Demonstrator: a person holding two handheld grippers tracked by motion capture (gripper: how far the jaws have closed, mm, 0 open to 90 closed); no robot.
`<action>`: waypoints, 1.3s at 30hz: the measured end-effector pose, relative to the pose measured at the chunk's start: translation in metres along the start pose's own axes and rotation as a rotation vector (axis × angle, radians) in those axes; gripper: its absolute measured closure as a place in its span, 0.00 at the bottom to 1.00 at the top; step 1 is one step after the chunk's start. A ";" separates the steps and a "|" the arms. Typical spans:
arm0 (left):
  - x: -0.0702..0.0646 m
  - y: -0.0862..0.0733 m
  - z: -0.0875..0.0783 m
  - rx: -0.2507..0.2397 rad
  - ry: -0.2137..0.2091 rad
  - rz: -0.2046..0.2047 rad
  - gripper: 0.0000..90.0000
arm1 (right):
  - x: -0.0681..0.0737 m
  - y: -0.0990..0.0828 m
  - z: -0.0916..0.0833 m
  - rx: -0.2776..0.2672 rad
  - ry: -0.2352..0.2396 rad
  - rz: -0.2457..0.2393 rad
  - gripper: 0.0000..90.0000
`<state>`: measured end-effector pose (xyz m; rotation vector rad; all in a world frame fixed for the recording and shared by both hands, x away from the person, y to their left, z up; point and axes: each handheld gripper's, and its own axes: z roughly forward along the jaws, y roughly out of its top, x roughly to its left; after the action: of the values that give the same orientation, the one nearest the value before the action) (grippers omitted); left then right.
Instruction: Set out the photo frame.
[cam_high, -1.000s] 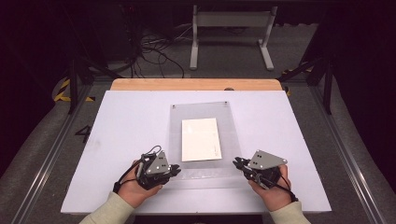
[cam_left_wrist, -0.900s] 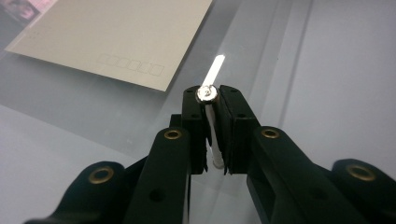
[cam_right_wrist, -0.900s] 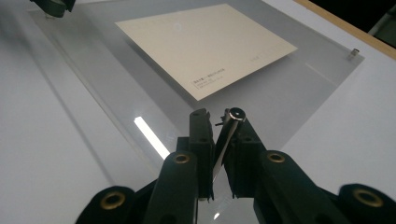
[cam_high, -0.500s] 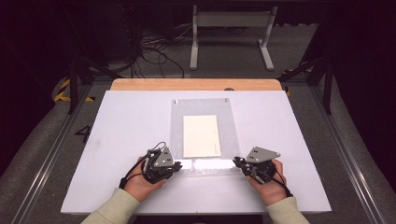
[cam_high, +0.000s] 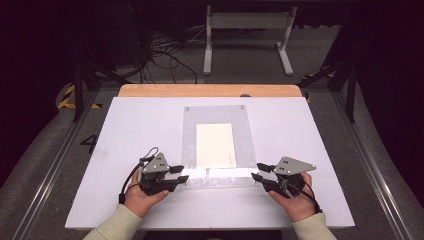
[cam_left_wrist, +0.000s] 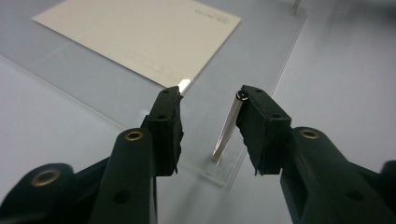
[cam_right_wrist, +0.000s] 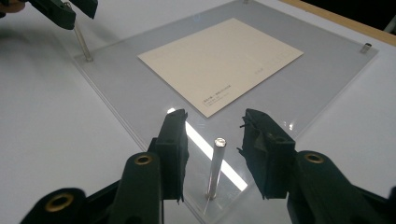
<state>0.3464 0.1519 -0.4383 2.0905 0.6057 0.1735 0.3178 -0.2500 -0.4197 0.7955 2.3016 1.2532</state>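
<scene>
At the lower left of the high view, the left claw (cam_high: 184, 173) has just been opening, its jaws apart around a metal pin (cam_left_wrist: 228, 127). At lower right, the right claw (cam_high: 257, 172) likewise straddles another pin (cam_right_wrist: 215, 169) untouched. Mid-frame, the clear plate (cam_high: 215, 114) on the worktop (cam_high: 135, 120) carries a cream card (cam_high: 215, 145).

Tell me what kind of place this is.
Probably a lab or recording workspace: a white table bearing a clear acrylic plate with a card, loose cables on the grey floor behind, dark surroundings.
</scene>
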 end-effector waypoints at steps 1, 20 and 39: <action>0.000 -0.002 -0.001 -0.012 0.000 -0.003 0.64 | -0.001 0.000 -0.002 -0.005 -0.003 0.005 0.65; -0.015 -0.001 0.009 -0.051 0.013 -0.048 0.56 | -0.017 -0.010 -0.017 -0.041 -0.033 0.082 0.64; -0.009 0.007 0.021 0.022 -0.011 0.103 0.94 | -0.016 -0.011 -0.017 -0.048 -0.036 0.085 0.64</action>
<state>0.3483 0.1290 -0.4437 2.1437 0.4955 0.2148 0.3165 -0.2761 -0.4188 0.9004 2.2223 1.3147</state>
